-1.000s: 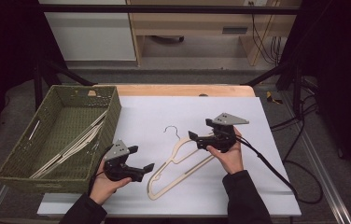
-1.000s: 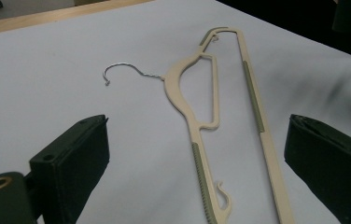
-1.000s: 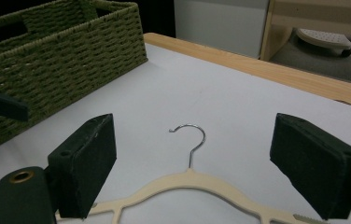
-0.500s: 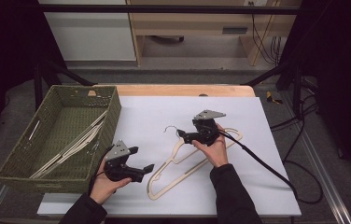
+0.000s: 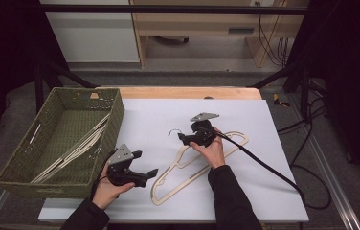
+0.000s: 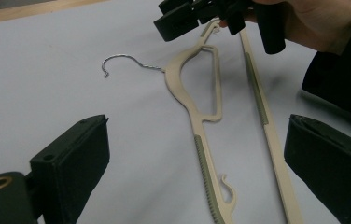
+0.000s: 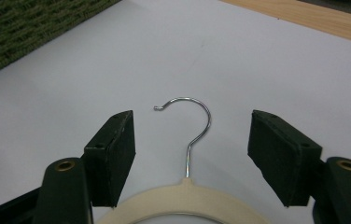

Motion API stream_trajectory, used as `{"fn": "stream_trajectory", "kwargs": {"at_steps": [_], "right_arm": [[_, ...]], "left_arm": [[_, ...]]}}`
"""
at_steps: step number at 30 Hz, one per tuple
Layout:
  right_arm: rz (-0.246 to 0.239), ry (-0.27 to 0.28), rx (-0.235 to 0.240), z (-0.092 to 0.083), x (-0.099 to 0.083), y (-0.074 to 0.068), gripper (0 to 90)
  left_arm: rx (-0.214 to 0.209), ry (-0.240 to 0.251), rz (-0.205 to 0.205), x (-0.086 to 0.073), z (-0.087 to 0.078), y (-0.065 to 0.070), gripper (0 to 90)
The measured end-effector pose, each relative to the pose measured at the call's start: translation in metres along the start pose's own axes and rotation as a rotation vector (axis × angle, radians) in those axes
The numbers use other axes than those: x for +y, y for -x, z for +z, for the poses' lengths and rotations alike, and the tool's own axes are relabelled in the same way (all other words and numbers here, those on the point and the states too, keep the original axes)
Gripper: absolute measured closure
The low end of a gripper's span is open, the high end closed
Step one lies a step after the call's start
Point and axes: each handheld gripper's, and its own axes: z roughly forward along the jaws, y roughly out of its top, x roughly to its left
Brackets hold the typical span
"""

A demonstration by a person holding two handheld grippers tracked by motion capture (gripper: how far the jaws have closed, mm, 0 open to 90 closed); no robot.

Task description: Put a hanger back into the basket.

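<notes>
A cream hanger (image 5: 239, 138) with a metal hook (image 5: 173, 131) lies flat on the white table sheet. My right gripper (image 5: 183, 139) hovers low over the hanger's top, pointing at the hook. In the right gripper view its jaws (image 7: 192, 140) stand apart on either side of the hook's stem (image 7: 190, 154), and the pads touch nothing. They have just been closing, with the stem between them. My left gripper (image 5: 148, 175) rests open near the hanger's lower left end. The left gripper view looks along its jaws (image 6: 201, 154) at the hanger (image 6: 197, 112) and the right gripper (image 6: 183, 21) beyond.
A green wicker basket (image 5: 116, 120) stands at the left of the table with several cream hangers (image 5: 73, 151) in it. The right gripper's cable (image 5: 274, 172) trails across the sheet toward the right edge. A wooden strip (image 5: 183, 92) runs along the table's far side.
The right gripper has moved left and down from beside the hanger to its top by the hook, and its jaws stand narrower. The left hand has stayed put.
</notes>
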Motion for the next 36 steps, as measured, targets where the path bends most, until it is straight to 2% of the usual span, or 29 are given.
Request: {"fn": "stream_trajectory", "kwargs": {"at_steps": [4,12,15,23,25,26,29,32,33,35,36], "right_arm": [[0.005,-0.022,0.000,0.009,-0.002,0.002,37.2],[-0.018,-0.091,-0.010,0.024,-0.006,0.002,48.9],[-0.056,-0.120,-0.025,0.030,-0.009,0.002,55.4],[-0.064,-0.147,-0.020,0.038,-0.012,0.001,69.6],[-0.077,-0.160,-0.015,0.040,-0.013,0.000,72.0],[-0.100,-0.162,-0.025,0.039,-0.014,-0.001,73.5],[-0.115,-0.171,-0.034,0.040,-0.013,-0.005,78.7],[-0.088,-0.193,-0.034,0.040,-0.011,-0.007,83.3],[-0.103,-0.193,-0.029,0.041,-0.010,-0.004,85.6],[-0.064,-0.199,-0.022,0.041,-0.009,-0.003,88.7],[-0.078,-0.201,-0.019,0.041,-0.009,-0.002,88.9]], "left_arm": [[0.001,-0.003,0.000,0.000,0.000,0.000,6.9],[0.005,-0.006,-0.003,-0.001,0.001,-0.001,7.0],[0.002,-0.008,-0.003,-0.001,0.002,0.000,7.0],[0.001,-0.015,-0.002,-0.002,0.003,0.000,7.1],[0.000,-0.012,-0.004,-0.001,0.003,0.000,7.2],[0.000,-0.012,-0.005,-0.001,0.003,0.000,7.2],[-0.001,-0.014,-0.007,-0.001,0.004,0.000,7.3],[-0.003,-0.021,-0.005,-0.001,0.005,0.001,7.4],[-0.003,-0.022,-0.004,-0.002,0.005,0.001,7.4],[-0.005,-0.029,-0.005,-0.002,0.007,0.001,7.5],[-0.005,-0.031,-0.005,-0.002,0.008,0.001,7.6]]}}
